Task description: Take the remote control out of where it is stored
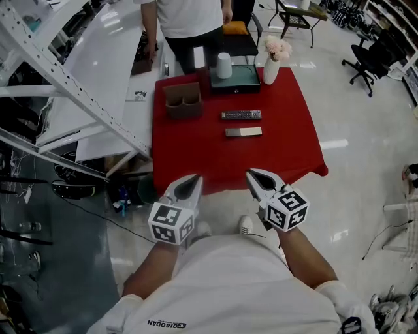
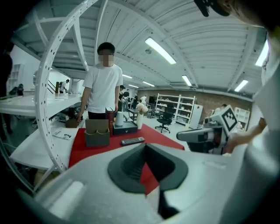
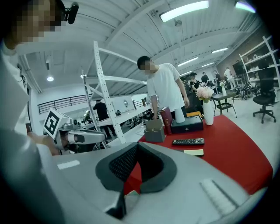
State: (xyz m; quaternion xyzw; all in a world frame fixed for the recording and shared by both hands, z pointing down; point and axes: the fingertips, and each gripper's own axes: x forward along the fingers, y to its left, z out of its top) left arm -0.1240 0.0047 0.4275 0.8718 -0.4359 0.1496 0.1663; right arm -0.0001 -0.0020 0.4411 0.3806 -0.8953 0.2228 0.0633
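Note:
A black remote control (image 1: 241, 115) lies flat on the red tablecloth (image 1: 196, 156), right of a brown two-slot holder (image 1: 183, 101). It also shows in the left gripper view as the remote (image 2: 132, 141) and in the right gripper view as the remote (image 3: 188, 141). A pale flat bar (image 1: 243, 132) lies just in front of it. My left gripper (image 1: 194, 178) and right gripper (image 1: 252, 175) hang side by side before the table's near edge, well short of the remote. Both are shut and empty.
At the table's far side stand a dark drawer box (image 1: 235, 78), a white cup (image 1: 224, 65) and a white vase with flowers (image 1: 271, 68). A person in a white shirt (image 1: 189, 19) stands behind them. White shelving (image 1: 78, 98) runs along the left; an office chair (image 1: 372, 59) is far right.

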